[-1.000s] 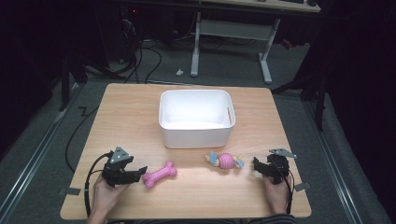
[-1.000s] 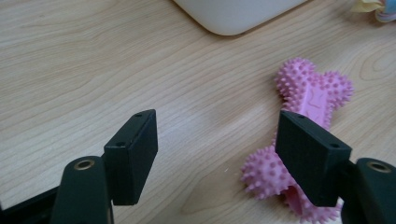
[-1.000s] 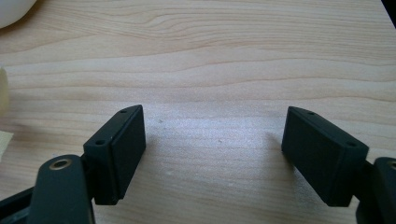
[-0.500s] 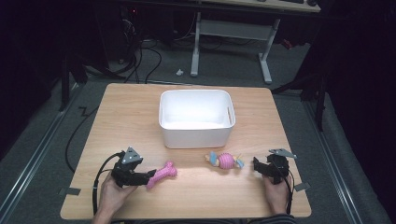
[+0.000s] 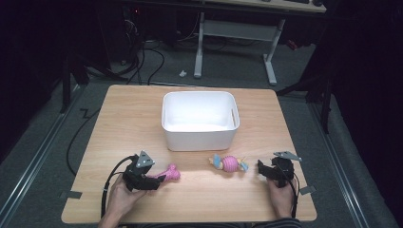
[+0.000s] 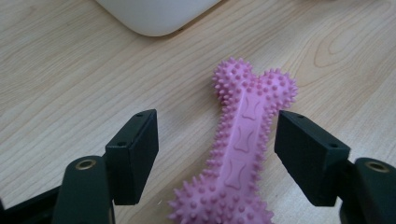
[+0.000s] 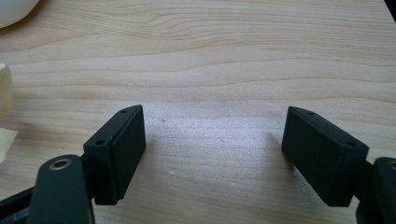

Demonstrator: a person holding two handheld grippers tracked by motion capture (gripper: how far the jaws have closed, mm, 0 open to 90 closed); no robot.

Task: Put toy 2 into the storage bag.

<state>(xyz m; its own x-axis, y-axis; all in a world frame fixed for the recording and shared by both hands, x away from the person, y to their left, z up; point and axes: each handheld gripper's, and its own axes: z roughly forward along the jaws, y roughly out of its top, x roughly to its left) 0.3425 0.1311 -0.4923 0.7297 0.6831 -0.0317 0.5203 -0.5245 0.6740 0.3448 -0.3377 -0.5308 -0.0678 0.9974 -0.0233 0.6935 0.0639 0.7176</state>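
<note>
Reaching for the pink spiked bone [image 6: 243, 154] on the near left of the table [image 5: 123, 118], left tongs [image 6: 215, 154] apart around it (not pressing). Next: closing on its shaft. Right tongs [image 7: 210, 154] apart, empty.

The left gripper [image 6: 215, 156] is reaching in from the bottom of the frame, its two black jaws standing apart, one at the lower left and one at the lower right. A pink spiky bone toy [image 6: 243, 149] is lying on the wooden table [image 6: 70, 79] between them, running from the bottom centre up toward the middle right. The right jaw is sitting just beside the toy's shaft, perhaps brushing the spikes; the left jaw is standing clear of it. The rounded corner of a white tub [image 6: 154, 14] is showing at the top centre.
</note>
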